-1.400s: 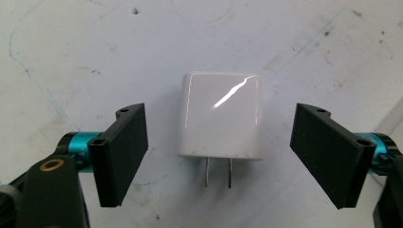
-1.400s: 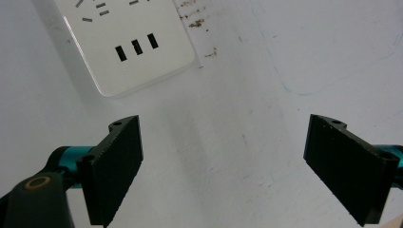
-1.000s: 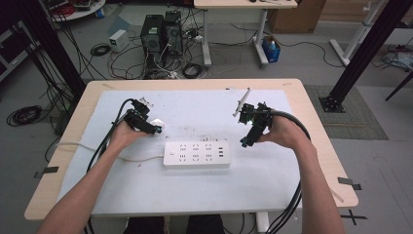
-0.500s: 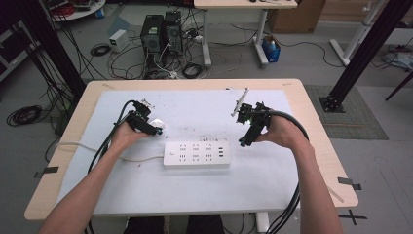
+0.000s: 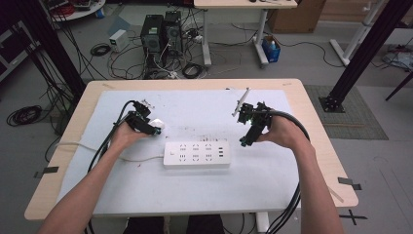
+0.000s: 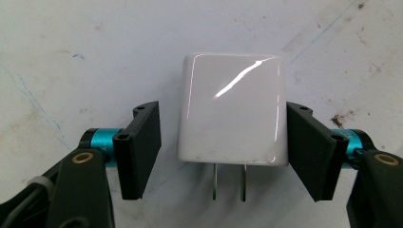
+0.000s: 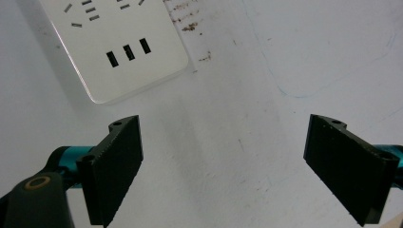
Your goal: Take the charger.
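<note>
The table (image 5: pixel 311 161) carries a white mat, and on it a white power strip (image 5: pixel 196 154) lies between the two hands. Its corner with three USB ports (image 7: pixel 128 52) sits just ahead of the right gripper (image 7: pixel 237 161), whose jaws stand wide apart over bare mat. The left gripper (image 6: pixel 223 152) straddles a white charger (image 6: pixel 233 114), jaws parted, the right one almost touching, prongs (image 6: pixel 229 183) pointing toward the camera.

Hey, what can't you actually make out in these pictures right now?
- Charger: its underside, hidden against the table, left gripper view.
- Power strip: most of it cut off by the top edge, right gripper view.
- Power strip cord's far end: hidden behind the left forearm, high view.
</note>
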`<state>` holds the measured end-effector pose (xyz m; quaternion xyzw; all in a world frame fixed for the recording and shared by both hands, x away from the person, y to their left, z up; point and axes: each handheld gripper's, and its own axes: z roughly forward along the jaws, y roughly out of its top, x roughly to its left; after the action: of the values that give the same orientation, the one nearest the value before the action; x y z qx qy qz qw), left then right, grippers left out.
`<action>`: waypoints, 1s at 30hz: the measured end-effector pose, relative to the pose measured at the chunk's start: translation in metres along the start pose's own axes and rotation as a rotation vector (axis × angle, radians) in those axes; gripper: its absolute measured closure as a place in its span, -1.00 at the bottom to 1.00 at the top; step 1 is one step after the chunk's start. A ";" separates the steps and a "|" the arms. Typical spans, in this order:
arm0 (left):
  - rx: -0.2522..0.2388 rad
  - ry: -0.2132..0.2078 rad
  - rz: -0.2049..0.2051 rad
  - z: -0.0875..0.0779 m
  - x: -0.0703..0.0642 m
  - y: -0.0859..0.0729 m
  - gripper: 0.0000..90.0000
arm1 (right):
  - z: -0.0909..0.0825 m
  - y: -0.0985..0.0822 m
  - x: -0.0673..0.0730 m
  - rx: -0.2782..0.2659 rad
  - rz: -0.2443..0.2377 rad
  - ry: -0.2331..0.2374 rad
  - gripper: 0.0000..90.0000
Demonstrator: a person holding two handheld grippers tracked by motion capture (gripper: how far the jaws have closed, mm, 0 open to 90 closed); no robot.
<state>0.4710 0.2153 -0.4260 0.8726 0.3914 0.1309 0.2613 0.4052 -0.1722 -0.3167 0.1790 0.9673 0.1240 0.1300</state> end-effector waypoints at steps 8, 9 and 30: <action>-0.005 -0.013 0.013 0.001 -0.001 0.001 -0.14 | 0.000 0.000 0.000 0.001 -0.001 -0.001 -0.73; -0.009 -0.015 0.012 0.001 -0.001 0.000 -0.14 | 0.000 0.000 0.000 0.001 -0.001 -0.001 -0.73; -0.059 -0.003 0.127 -0.034 -0.021 0.009 -0.06 | -0.006 0.003 0.003 -0.011 0.024 0.007 -0.73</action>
<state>0.4486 0.2065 -0.3932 0.8877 0.3308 0.1576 0.2788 0.4016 -0.1696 -0.3110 0.1893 0.9649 0.1314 0.1261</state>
